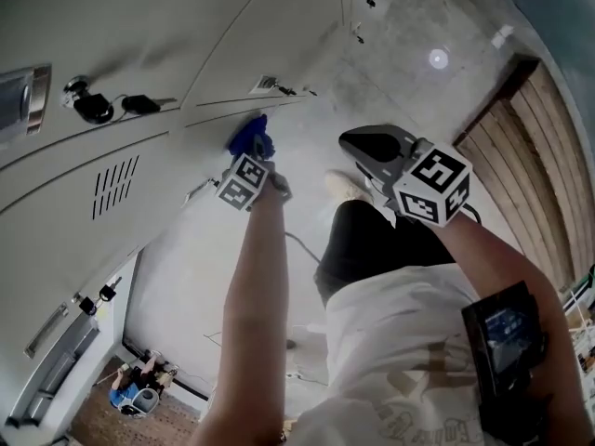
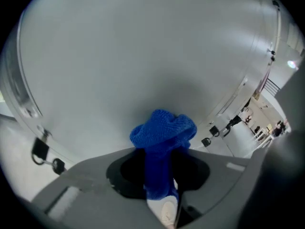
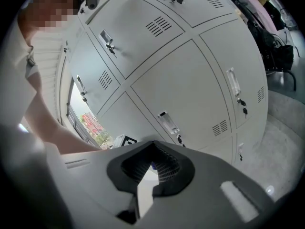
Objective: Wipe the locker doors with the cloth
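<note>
A blue cloth is bunched between the jaws of my left gripper, which is shut on it and holds it against a pale grey locker door. In the left gripper view the cloth sticks out past the gripper and touches the door. My right gripper hangs apart from the lockers, to the right of the left one. The right gripper is shut with nothing in it and looks at a wall of locker doors.
Keys hang in a lock at the upper left, and another key set hangs by the wiped door. A wooden door stands at the right beyond the concrete floor. Dark bags hang beside the lockers.
</note>
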### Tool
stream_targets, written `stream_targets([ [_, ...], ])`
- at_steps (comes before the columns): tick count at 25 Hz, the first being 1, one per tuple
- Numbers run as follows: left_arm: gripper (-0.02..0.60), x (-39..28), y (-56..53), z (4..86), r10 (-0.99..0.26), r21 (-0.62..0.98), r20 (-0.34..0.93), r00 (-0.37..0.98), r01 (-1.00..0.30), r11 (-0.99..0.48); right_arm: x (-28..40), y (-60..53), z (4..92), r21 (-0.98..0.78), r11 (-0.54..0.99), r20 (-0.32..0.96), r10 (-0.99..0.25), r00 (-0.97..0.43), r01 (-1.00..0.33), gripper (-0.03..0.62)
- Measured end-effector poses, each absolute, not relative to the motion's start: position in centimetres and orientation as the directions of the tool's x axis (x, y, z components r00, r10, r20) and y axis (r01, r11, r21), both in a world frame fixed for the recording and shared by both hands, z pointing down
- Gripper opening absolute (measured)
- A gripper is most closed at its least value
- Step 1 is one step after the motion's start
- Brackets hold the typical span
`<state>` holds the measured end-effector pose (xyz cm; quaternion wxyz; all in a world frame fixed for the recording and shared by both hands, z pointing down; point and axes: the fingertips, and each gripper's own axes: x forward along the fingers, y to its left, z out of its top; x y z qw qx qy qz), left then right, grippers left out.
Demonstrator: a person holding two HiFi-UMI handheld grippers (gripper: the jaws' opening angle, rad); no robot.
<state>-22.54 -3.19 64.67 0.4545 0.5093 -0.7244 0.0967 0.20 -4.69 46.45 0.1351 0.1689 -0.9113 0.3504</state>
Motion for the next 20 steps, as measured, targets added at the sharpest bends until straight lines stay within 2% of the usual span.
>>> stream_targets([
  [8,0.124,-22.3,-3.1,51.3,-0.734,0.337,0.676,-0.064,-0.859,0.385,-3.1,-2.7,44.2,-0.618,0.716,0.313,-0.155,-0.937,-0.325,0.006],
  [15,0.124,-22.3,-2.7,40.1,-0.832,0.453,0.555,-0.024,-0.830,0.326,-3.9,-2.0,43.7,-0.622,0.720,0.301,-0.142,-0.943,-0.307,0.006],
  [20,0.124,-24.9,-1.1,37.2,-0.861,0.456,0.505,-0.059,-0.829,0.323,-5.1,-1.7,43.7,-0.628,0.723,0.286,-0.131,-0.949,-0.289,0.006],
])
